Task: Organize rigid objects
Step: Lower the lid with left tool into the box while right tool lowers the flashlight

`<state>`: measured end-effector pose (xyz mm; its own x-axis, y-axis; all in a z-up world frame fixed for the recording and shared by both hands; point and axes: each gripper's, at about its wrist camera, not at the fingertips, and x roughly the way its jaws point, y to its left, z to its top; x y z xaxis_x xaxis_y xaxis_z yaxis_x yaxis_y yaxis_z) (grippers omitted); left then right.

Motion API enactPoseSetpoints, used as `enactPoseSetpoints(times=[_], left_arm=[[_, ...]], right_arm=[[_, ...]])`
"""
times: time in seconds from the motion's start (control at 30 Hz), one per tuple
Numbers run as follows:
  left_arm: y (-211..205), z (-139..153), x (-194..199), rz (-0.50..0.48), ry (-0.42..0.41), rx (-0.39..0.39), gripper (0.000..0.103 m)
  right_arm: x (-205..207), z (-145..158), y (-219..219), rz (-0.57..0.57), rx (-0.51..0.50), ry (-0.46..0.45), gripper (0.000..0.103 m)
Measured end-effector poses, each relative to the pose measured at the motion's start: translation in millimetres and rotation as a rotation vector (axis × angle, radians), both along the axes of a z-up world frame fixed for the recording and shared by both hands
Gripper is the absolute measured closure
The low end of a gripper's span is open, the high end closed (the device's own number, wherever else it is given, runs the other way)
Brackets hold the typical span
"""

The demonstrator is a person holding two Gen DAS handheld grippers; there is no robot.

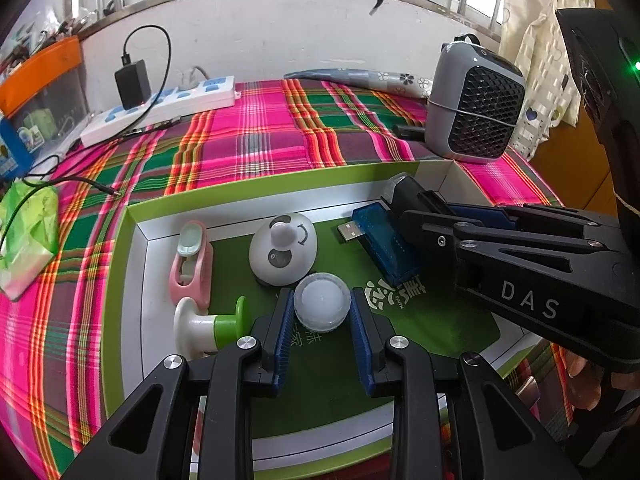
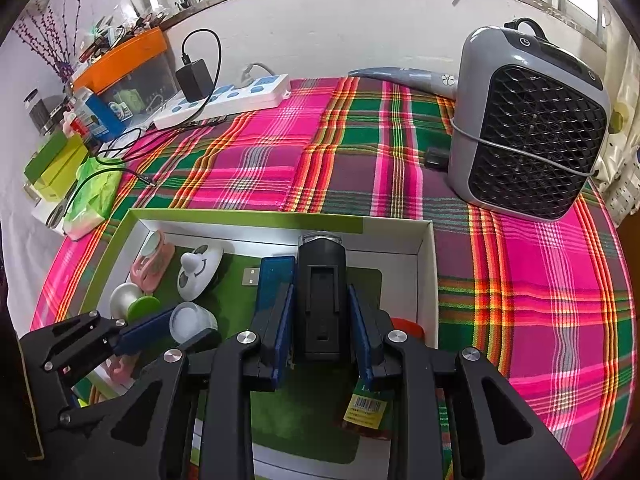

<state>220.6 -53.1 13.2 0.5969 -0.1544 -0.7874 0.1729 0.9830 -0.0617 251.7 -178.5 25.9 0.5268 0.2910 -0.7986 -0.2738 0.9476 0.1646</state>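
Two grippers work over one shallow box. Our left gripper (image 1: 322, 316) stands with its blue pads either side of a translucent white cap (image 1: 322, 307) that sits on the box's green floor; we see thin gaps between pads and cap, so the jaws bracket it without pressing. Our right gripper (image 2: 322, 328) is clamped on a black device (image 2: 321, 300) (upright-looking in the wrist view, its clear tip pointing away from us), the blue pads flat against both its sides, near the box's far right corner.

Just beyond the cap lies a white dome with a face (image 1: 283, 252), almost touching it. Left of the cap a white and green spool (image 1: 208, 326) lies on its side, and behind that a pink clip (image 1: 192, 264) rests against the left wall. A blue USB stick (image 1: 380, 240) lies between the dome and the black device, its metal plug toward the dome.

The box (image 1: 120, 280) has a lime-green rim and white walls, and it sits on a pink and green plaid cloth (image 1: 256, 140). Well beyond it stand a grey fan (image 2: 528, 128) on the right and a white power strip (image 1: 160, 108) with a black adapter plugged in on the left.
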Motion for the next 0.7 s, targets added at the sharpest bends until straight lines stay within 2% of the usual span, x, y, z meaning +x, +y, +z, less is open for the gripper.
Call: enactPoseSetpoints(times=[0.7], left_arm=[[0.1, 2.1, -4.8, 0.005, -0.015, 0.02, 0.072]], right_arm=[[0.0, -0.4, -0.2, -0.002, -0.001, -0.002, 0.074]])
